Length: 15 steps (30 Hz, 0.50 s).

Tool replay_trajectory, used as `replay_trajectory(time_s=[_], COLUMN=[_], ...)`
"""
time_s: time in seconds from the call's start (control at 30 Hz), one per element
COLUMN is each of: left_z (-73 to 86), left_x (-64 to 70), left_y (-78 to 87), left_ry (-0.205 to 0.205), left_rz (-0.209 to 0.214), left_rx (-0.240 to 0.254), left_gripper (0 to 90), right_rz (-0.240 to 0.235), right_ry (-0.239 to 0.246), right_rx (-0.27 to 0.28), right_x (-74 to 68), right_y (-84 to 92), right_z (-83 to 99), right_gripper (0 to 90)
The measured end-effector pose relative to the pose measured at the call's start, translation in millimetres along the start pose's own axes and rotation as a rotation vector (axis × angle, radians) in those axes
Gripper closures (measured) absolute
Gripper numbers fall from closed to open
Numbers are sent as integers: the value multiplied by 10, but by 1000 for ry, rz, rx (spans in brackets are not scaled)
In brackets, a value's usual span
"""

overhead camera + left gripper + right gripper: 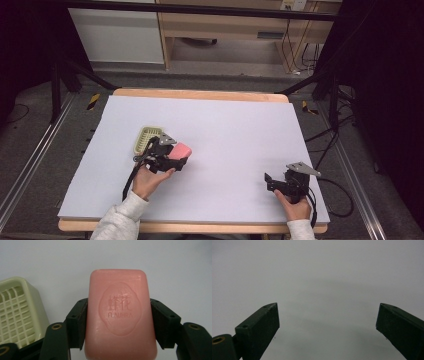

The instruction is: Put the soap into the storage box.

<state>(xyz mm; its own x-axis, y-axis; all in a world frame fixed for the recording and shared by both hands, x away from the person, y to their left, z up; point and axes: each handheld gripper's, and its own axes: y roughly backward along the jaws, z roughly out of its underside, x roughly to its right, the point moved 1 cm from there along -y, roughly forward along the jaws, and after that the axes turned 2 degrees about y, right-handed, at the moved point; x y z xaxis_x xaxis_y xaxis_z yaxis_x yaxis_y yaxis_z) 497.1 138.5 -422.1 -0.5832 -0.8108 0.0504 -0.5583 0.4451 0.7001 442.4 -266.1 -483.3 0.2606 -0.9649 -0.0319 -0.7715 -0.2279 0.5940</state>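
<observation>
Left gripper: we see jaws clamping pink soap bar, centre frame | soap dish: left edge | right gripper: wide open, empty.

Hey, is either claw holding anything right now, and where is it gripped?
The left claw holds the pink soap bar, pinched across its two long sides. The right claw is open and holds nothing.

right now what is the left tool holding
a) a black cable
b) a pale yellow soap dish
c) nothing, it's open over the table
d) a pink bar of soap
d: in the left gripper view the left tool has its jaws pressed on both long sides of the pink bar of soap, while the pale yellow soap dish sits apart beside it.
</observation>
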Motion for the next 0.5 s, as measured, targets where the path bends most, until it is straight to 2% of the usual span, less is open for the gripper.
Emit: replay_trajectory(time_s=[0.5], left_z=[16], left_x=[-247], left_y=[150], left_ry=[61], left_rz=[-33], left_rx=[32], left_gripper=[372], right_rz=[-3], right_ry=[8], right_rx=[-1], right_x=[-9], right_y=[-1], right_z=[1], right_gripper=[53])
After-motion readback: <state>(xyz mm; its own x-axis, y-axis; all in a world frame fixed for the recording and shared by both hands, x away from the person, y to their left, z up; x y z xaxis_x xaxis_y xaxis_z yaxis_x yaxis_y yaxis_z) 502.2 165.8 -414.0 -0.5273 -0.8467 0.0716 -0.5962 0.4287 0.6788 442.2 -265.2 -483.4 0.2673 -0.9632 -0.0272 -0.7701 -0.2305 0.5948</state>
